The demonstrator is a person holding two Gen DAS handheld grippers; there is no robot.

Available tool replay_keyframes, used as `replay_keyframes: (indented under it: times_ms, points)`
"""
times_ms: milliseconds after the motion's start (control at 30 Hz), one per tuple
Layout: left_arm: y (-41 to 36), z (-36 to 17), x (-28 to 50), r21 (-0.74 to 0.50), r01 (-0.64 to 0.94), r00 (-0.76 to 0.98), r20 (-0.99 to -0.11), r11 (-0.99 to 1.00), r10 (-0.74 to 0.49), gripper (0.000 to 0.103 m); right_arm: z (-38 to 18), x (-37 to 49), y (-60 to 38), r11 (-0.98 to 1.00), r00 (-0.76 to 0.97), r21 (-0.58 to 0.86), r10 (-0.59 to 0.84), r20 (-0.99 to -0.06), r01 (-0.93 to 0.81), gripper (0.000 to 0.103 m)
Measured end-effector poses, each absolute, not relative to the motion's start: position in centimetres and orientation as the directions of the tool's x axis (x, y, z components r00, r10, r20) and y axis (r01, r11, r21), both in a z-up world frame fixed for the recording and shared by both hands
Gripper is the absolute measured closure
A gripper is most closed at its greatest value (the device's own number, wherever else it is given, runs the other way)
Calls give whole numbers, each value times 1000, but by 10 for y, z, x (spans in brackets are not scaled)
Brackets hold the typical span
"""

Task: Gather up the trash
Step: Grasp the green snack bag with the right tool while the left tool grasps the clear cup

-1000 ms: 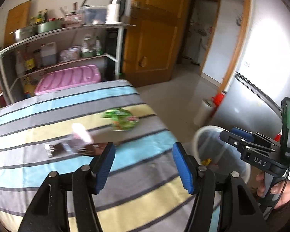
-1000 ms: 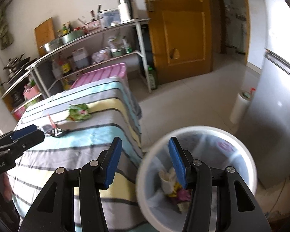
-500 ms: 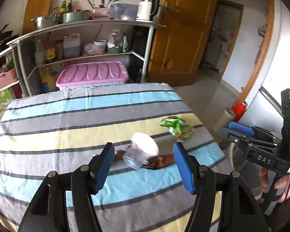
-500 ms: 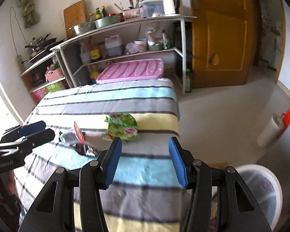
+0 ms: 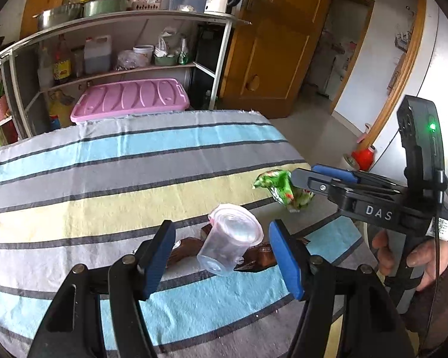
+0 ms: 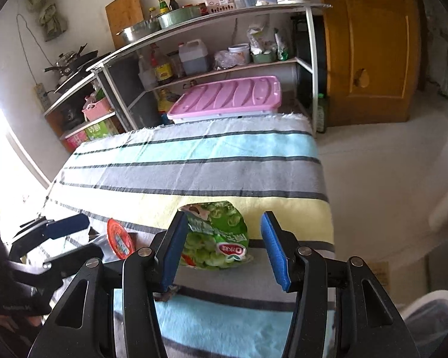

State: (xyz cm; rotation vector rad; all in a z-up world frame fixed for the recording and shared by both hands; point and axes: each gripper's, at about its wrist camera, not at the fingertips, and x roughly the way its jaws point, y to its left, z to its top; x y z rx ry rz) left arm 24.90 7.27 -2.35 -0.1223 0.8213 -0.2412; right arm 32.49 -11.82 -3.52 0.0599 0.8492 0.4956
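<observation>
Table: a table covered by a striped cloth (image 5: 134,179) in blue, grey and yellow bands; all loose trash lies near its right edge as seen from the left wrist view.
Left gripper (image 5: 222,261): jaws apart, blue pads on either side of the clear plastic cup without touching it; nothing is clamped.
Clear plastic cup (image 5: 228,240): lies tipped on its side on the cloth, its open mouth up and away from the left wrist camera, resting across the brown wrapper.
Brown wrapper (image 5: 254,258): flat on the cloth under and beside the cup, partly hidden by the cup and the left gripper's pads.
Red foil lid (image 6: 120,238): seen in the right wrist view as a round red disc standing beside the left gripper's fingers; whether it is attached to the cup cannot be told.
Right gripper (image 6: 221,247): jaws apart, framing the green snack bag; the pads do not press on it.
Green snack bag (image 6: 216,235): crumpled, lying on the yellow and grey bands close to the cloth's edge, apart from the cup.
Person's hand (image 5: 412,256): grips the handle of the right gripper, at the right of the left wrist view.
Background: a metal shelf rack (image 5: 128,44) with bottles and bowls, a bin with a pink lid (image 5: 131,98) behind the table, and a wooden door (image 5: 277,38).
</observation>
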Motion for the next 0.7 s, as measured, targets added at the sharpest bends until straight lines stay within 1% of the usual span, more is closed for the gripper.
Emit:
replay_keyframes:
  times_ms: [133,200,400,500,533,600,700]
  points:
    - [68,-29,253,-207,180,643,-716,962,-274,36,-45,332,-115,875,522,270,461,-717,-401,50]
    - [67,-31,255,-194,174,638,-725,965,-261,36,-48,334,-112,872,512,266,462,-724,-411,50]
    - [70,-33,257,-218,171,641,-716,961,-277,36,-52,344,-105,850,483,295,497,-720,-436,50]
    - [71,-34,258,-224,169,641,-715,960,-280,37,-58,348,-98,856,474,274,480,-739,-439,50]
    - [71,-35,259,-225,170,638,-717,959,-281,40,-58,348,-96,856,477,270,479,-737,-441,50]
    - [71,-36,260,-223,170,637,-718,960,-280,41,-57,349,-94,858,479,261,473,-739,-444,50]
    - [70,-38,262,-228,175,633,-719,958,-287,49,-58,349,-91,859,482,247,465,-742,-448,50]
